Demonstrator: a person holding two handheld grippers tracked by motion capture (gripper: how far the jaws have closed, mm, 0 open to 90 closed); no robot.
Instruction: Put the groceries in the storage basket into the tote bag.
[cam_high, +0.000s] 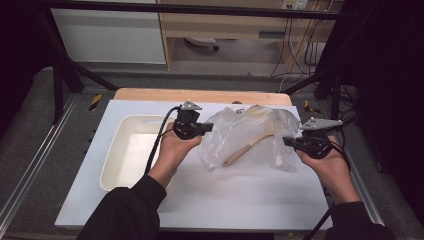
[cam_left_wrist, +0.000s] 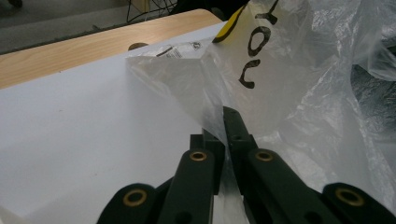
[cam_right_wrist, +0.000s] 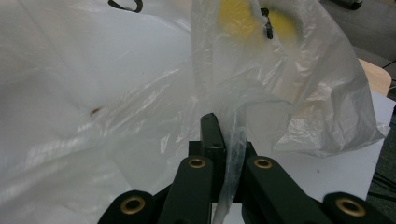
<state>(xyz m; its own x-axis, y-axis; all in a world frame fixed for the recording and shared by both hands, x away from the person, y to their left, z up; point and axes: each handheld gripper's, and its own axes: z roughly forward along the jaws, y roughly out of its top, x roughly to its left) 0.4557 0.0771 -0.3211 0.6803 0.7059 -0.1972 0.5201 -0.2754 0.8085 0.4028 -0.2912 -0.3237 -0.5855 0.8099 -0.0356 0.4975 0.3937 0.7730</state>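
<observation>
Both sets of jaws are clamped on thin film: the left gripper (cam_high: 204, 127) pinches the left edge of the clear plastic bag (cam_high: 250, 135), and the right gripper (cam_high: 289, 142) pinches its right edge, a fold of film running down between its jaws in the right gripper view.

Taking the bag as landmark, largest first. White board (cam_high: 240, 200): lies under the bag and extends toward the person and to the left. Wooden table (cam_high: 150, 94): its edge shows beyond the bag. White tray (cam_high: 116, 150): sits left of the bag, past the left hand (cam_high: 176, 149), empty as far as can be seen. Bag itself: held spread between the two grippers, its lower part resting on the board. Wooden spatula (cam_high: 247, 146): inside the bag, lying diagonally, handle toward the person.

Risks, as judgement. The film is thin and each grip covers little of it; pulling the grippers apart could tear it or slip an edge free. If the bag is lifted with its mouth tilted down, the spatula could slide out.

View differences. The high view shows the spatula and tray. The left gripper view shows black lettering (cam_left_wrist: 254, 49) on the film and a yellow patch (cam_left_wrist: 229, 23). The right gripper view shows a yellow print (cam_right_wrist: 243, 18) through the film.
</observation>
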